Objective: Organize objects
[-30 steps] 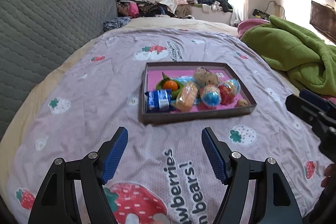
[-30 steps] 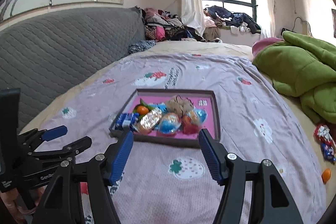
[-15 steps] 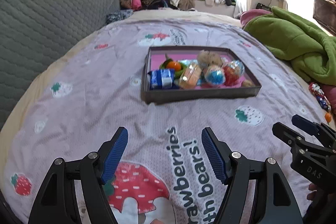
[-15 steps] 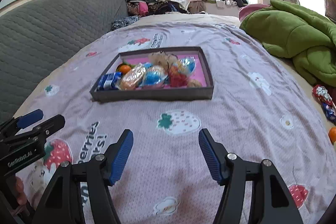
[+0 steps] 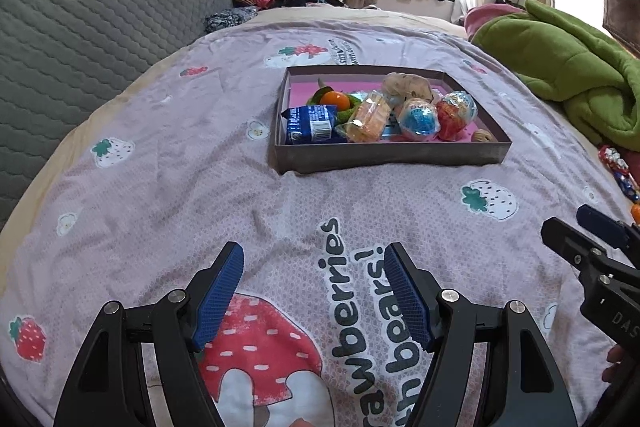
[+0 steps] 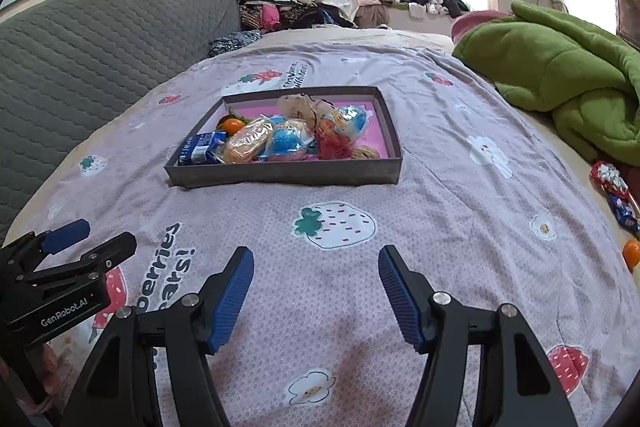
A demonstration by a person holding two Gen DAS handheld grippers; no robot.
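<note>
— What were the grippers doing?

— I had the left gripper (image 5: 314,259) spread wide with nothing between its blue pads, hanging above the strawberry bedspread (image 5: 160,187). The right gripper (image 6: 316,263) was the same: wide apart, empty.

— And the things to sort?

— The dark tray (image 6: 280,175) sat ahead on the bedspread, well apart from both grippers, piled with a blue packet (image 6: 200,149), a tangerine (image 6: 232,125) and wrapped snacks. A second tangerine (image 6: 632,253) and wrapped sweets (image 6: 614,195) lay loose near the green blanket (image 6: 560,75).

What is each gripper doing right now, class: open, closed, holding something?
Left gripper: open, holding nothing.
Right gripper: open, holding nothing.
</note>
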